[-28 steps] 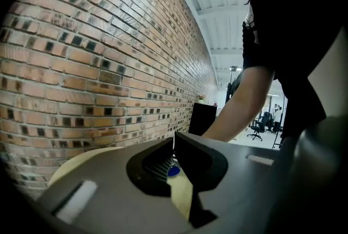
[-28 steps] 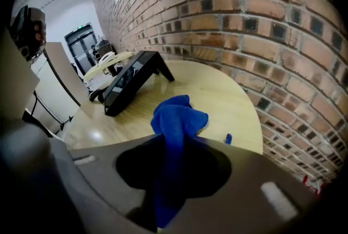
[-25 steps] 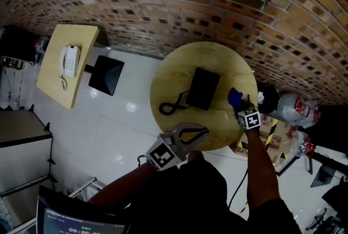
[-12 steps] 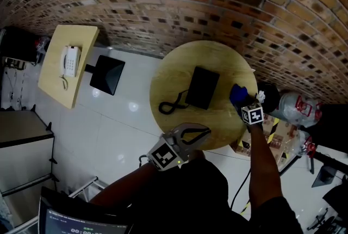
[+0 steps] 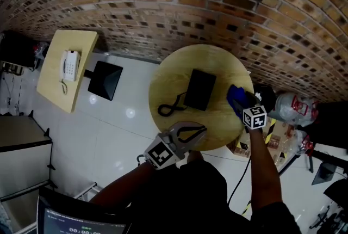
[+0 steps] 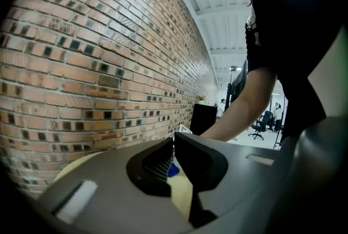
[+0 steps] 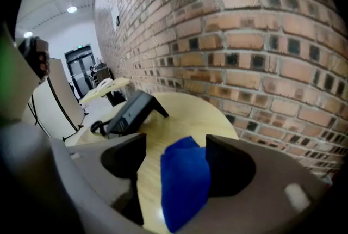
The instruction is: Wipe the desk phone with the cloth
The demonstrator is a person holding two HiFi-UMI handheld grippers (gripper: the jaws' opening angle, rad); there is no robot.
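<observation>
Sitting near the middle of the round table (image 5: pixel 168 78), the desk phone (image 5: pixel 200 89) is a black wedge propped on its stand. Its cord (image 5: pixel 169 106) lies looped on the wood toward the person's left. Nothing touches the phone, so the wiping itself looks not yet begun.

Just to its right, near the table's edge by the brick wall (image 5: pixel 217 4), lies the cloth (image 5: pixel 235 97), a crumpled blue wad resting on the tabletop. The right gripper (image 5: pixel 243 104) comes at it from the near side. Its own view shows the jaws opening wide with the cloth (image 7: pixel 185 181) between them. The fabric leans against the right-hand jaw and is apart from the other, so no pinch is on it. (Whether this spread is to bite a better fold or to let the cloth go, I cannot tell.) In that same view the phone (image 7: pixel 130 113) stands ahead beyond the cloth, which would suit a short carry across to it.

The left gripper (image 5: pixel 202 130) hangs over the table's near rim, well apart from both phone and cloth, its tips together on nothing. It is probably parked out of the way, or waiting to steady the phone.
</observation>
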